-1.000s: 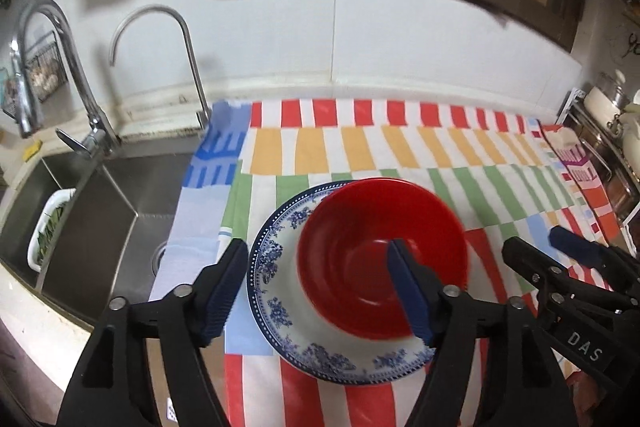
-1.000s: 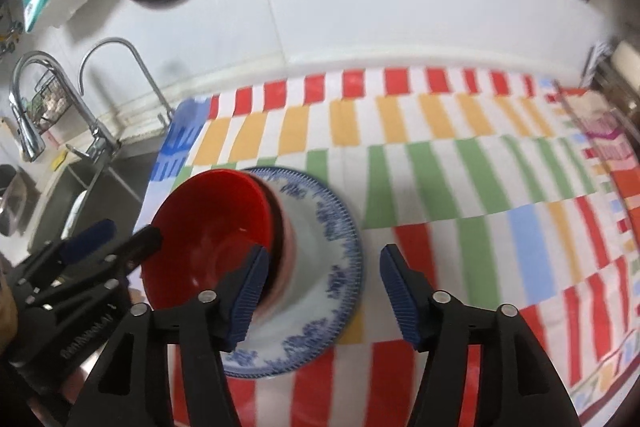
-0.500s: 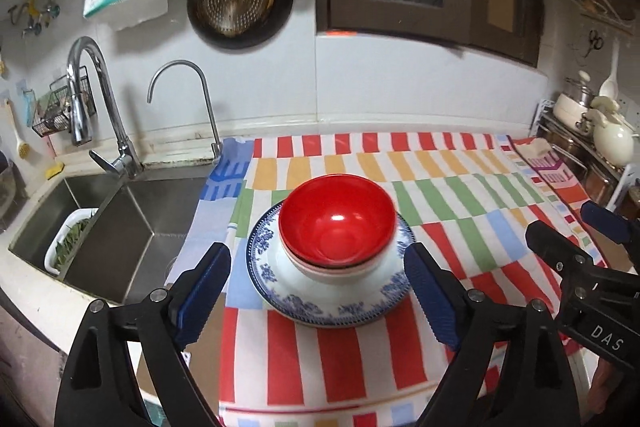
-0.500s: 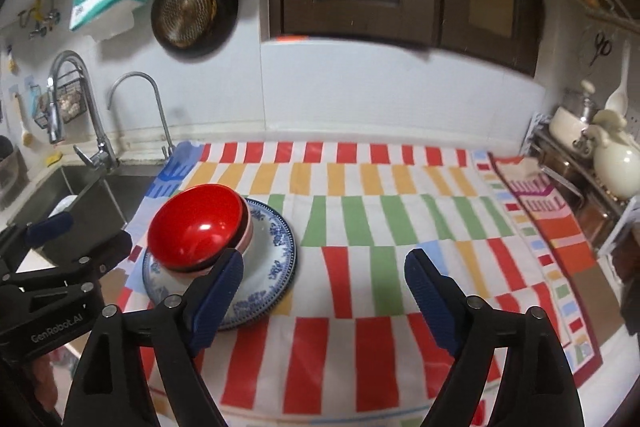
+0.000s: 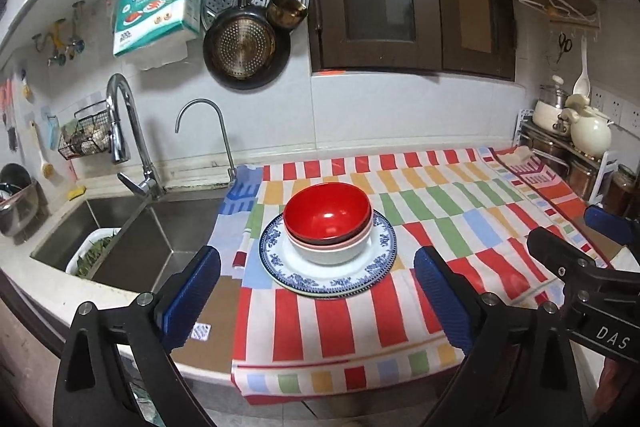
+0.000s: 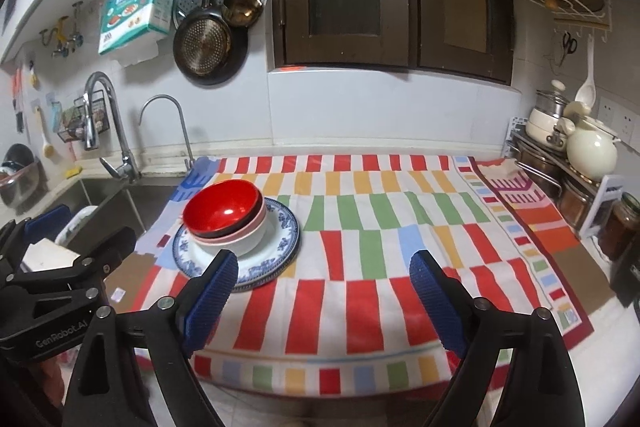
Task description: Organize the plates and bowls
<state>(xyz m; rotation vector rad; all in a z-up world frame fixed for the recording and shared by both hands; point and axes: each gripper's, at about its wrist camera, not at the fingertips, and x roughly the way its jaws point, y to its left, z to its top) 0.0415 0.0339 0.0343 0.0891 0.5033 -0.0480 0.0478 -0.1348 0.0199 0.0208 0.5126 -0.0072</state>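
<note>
Bowls (image 5: 327, 223) sit nested on stacked plates (image 5: 328, 277) beside the sink (image 5: 132, 247), both claws just spread wide, empty.

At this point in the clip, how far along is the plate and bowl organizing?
Stacking looks done: the red bowl sits nested in a pink bowl and a white bowl, all on the blue-patterned plate, which seems to lie on another plate. Nothing is in hand: the left gripper and right gripper have just been opening and are empty. No other dishes show on the striped cloth, so little seems left.
</note>
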